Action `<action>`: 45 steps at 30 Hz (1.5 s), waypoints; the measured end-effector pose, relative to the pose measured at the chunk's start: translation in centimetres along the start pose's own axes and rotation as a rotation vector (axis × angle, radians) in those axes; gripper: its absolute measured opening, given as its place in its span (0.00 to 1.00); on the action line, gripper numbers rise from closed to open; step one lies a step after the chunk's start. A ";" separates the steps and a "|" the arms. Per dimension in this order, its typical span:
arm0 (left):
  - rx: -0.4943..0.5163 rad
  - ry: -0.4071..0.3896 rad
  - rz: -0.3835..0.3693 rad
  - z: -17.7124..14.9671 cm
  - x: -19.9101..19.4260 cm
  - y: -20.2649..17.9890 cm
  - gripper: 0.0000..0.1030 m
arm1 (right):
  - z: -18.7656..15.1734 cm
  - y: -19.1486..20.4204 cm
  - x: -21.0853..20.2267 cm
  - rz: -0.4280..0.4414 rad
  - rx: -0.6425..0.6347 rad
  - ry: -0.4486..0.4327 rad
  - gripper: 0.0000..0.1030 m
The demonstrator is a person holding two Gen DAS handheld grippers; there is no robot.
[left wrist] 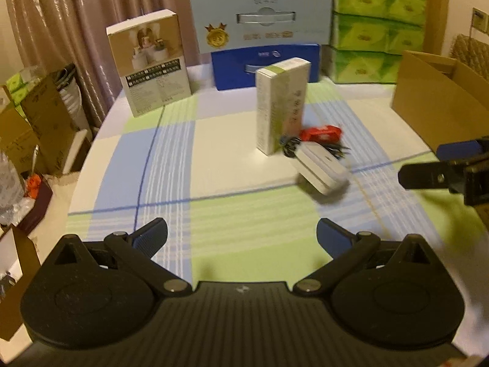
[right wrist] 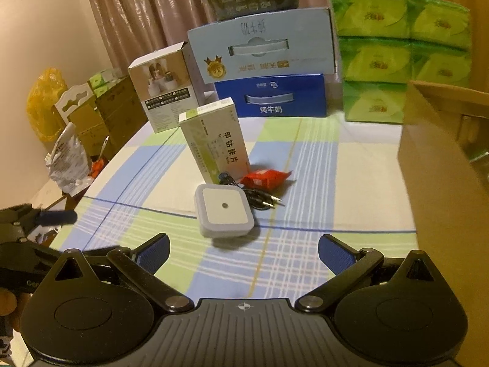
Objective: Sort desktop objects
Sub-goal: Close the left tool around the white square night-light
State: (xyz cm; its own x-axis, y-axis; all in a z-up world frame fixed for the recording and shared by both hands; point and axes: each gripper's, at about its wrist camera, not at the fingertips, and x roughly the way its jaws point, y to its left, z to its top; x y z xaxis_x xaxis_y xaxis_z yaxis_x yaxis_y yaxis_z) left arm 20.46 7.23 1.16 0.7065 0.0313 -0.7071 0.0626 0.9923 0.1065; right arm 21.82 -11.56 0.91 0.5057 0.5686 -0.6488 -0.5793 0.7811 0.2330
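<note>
A green and white medicine box (left wrist: 281,105) (right wrist: 215,140) stands upright mid-table. A white square night light (left wrist: 321,168) (right wrist: 224,211) lies in front of it. A black cable (left wrist: 333,151) (right wrist: 259,198) and a red packet (left wrist: 322,133) (right wrist: 266,177) lie beside them. My left gripper (left wrist: 241,237) is open and empty, well short of the objects. My right gripper (right wrist: 243,252) is open and empty, just short of the night light. The right gripper's fingers (left wrist: 428,176) show at the right edge of the left view. The left gripper's blue finger (right wrist: 58,217) shows at the left of the right view.
An open cardboard box (left wrist: 440,104) (right wrist: 443,183) stands at the right. Behind are a brown-and-white product box (left wrist: 152,61) (right wrist: 165,91), stacked blue milk cartons (left wrist: 266,46) (right wrist: 269,70) and green tissue packs (left wrist: 376,30) (right wrist: 400,55). The checked tablecloth (left wrist: 214,159) covers the table. Clutter lies on the floor left.
</note>
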 end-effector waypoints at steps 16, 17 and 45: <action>0.382 -0.094 -0.219 1.4 5.7 -4.8 0.99 | 2.2 -2.2 4.6 -0.042 -0.017 0.046 0.97; 0.408 -0.089 -0.238 1.6 6.1 -4.9 0.99 | 2.3 -2.3 4.8 -0.040 -0.022 0.049 0.95; 0.478 -0.040 -0.270 2.4 7.2 -1.8 0.60 | 2.0 -2.3 8.6 0.051 -0.225 0.106 0.60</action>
State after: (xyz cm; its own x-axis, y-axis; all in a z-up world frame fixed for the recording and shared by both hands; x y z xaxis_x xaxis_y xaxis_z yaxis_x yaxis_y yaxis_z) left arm 27.19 5.33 -2.45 0.6467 -0.2309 -0.7269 0.5519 0.7996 0.2369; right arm 28.80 -7.93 -3.73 0.4090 0.5660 -0.7157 -0.7362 0.6682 0.1077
